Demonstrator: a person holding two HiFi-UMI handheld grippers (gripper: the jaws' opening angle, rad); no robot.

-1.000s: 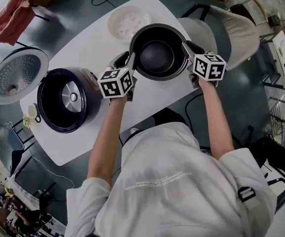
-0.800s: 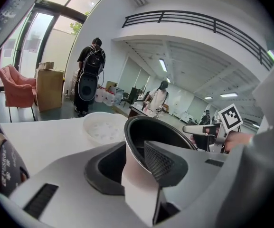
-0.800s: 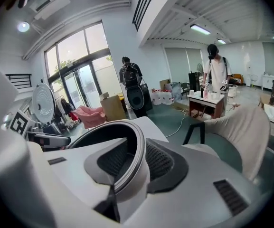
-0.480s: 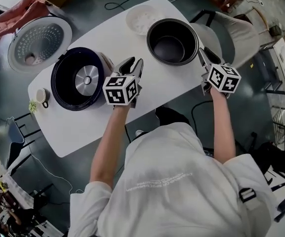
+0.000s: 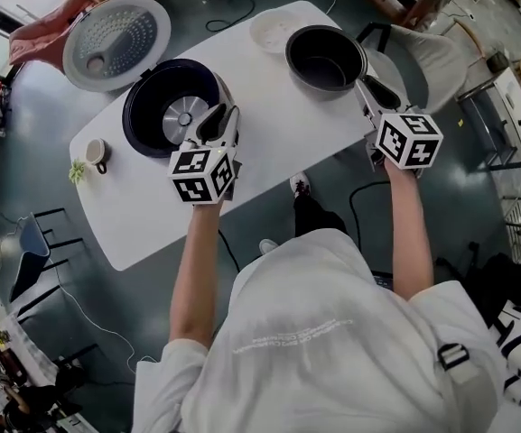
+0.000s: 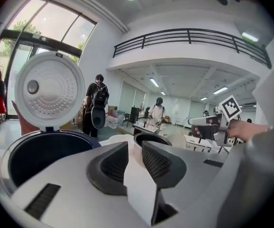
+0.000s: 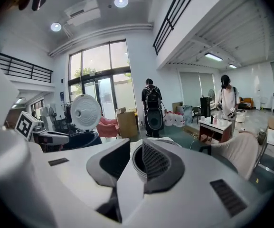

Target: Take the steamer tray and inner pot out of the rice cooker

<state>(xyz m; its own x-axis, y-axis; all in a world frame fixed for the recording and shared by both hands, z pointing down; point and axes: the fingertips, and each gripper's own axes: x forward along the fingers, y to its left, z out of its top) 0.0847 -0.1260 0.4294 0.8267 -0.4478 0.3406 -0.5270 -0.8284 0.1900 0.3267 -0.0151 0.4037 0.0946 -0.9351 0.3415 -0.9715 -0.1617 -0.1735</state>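
Note:
The dark inner pot (image 5: 326, 58) stands upright on the white table (image 5: 269, 142), with the white steamer tray (image 5: 268, 29) just beyond it. The dark blue rice cooker (image 5: 173, 106) sits to the left, empty, with its lid (image 5: 116, 30) swung open. My left gripper (image 5: 221, 114) hovers beside the cooker's near right edge. My right gripper (image 5: 366, 93) hangs by the table edge, near the pot and apart from it. Both have just been closing. Each keeps a narrow gap with nothing between the jaws. The pot (image 6: 152, 137) shows past the left gripper (image 6: 134, 148).
A small cup (image 5: 96, 154) stands near the table's left end. A chair with a pale cover (image 5: 432, 48) is behind the right end. Cables lie on the floor. Several people stand far off in the hall.
A second ago both grippers sat at the pot's rim, one on each side. They have since let go, drawn back toward me and risen. The pot stays on the table.

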